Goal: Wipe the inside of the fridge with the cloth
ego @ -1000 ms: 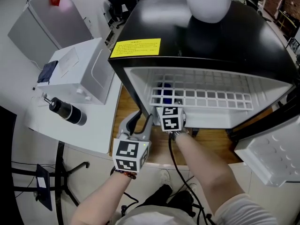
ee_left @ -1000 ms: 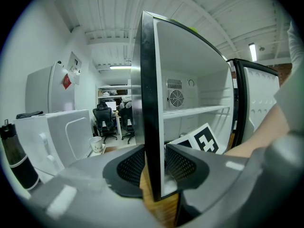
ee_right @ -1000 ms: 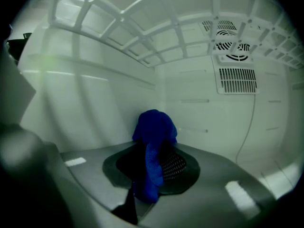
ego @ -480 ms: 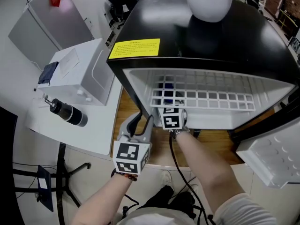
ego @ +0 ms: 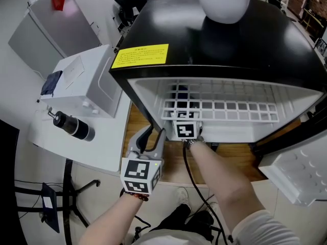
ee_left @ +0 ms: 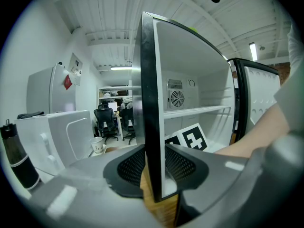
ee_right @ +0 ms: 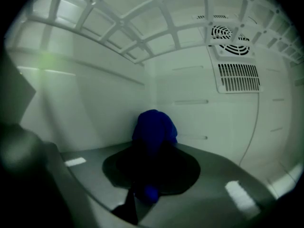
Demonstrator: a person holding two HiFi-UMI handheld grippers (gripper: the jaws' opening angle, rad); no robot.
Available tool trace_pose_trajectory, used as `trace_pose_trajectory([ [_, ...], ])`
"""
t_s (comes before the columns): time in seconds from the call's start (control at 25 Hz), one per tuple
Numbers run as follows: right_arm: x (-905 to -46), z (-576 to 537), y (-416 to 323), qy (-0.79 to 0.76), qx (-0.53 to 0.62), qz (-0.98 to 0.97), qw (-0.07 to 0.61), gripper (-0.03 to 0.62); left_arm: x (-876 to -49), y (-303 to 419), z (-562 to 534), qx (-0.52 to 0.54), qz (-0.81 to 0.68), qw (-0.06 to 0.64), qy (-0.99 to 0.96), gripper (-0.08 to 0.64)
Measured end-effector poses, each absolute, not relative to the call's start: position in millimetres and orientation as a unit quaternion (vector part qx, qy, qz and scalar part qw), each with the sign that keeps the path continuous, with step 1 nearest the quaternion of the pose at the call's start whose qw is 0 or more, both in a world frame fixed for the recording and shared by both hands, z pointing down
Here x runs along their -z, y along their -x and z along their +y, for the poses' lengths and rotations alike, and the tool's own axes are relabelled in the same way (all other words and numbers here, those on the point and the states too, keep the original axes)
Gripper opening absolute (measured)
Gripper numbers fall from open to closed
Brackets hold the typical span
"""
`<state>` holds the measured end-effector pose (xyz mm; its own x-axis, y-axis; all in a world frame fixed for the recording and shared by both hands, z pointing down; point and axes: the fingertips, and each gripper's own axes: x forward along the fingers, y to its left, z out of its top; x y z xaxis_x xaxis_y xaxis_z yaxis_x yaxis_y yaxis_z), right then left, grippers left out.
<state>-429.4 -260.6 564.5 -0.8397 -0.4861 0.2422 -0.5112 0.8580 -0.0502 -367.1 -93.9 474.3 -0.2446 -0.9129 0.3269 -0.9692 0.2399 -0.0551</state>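
A small black fridge (ego: 245, 40) stands open in front of me. My left gripper (ego: 153, 134) straddles the front edge of the fridge's left side wall (ee_left: 151, 103), with one pad pressed on each face, so it is shut on that wall. My right gripper (ee_right: 152, 170) reaches inside under the white wire shelf (ego: 230, 108); in the head view only its marker cube (ego: 186, 130) shows. It is shut on a blue cloth (ee_right: 154, 129), which bunches out past the jaws against the fridge's back left corner. Bits of blue show through the shelf grid (ego: 180, 92).
The fridge's white door (ego: 301, 172) hangs open at the right. A fan vent (ee_right: 235, 65) sits on the back wall. A white pot (ego: 223, 1) stands on the fridge top. To the left, a white table carries a white box (ego: 87, 83) and a black bottle (ego: 71, 125).
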Motion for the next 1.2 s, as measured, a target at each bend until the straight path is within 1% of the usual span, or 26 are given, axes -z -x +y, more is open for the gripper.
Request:
trace_pose_trajectory([
  [0.68, -563.4, -284.5, 418.9, -0.285, -0.059, -0.95, 0.109, 0.077, -473.9, 367.1, -93.5, -0.126, -0.781, 0.112, -0.602, 0.123],
  [1.2, -558.8, -314.0, 374.4, -0.332, -0.047, -0.936, 0.111, 0.077, -474.3, 365.9, -90.3, -0.126, -0.785, 0.113, -0.596, 0.123],
])
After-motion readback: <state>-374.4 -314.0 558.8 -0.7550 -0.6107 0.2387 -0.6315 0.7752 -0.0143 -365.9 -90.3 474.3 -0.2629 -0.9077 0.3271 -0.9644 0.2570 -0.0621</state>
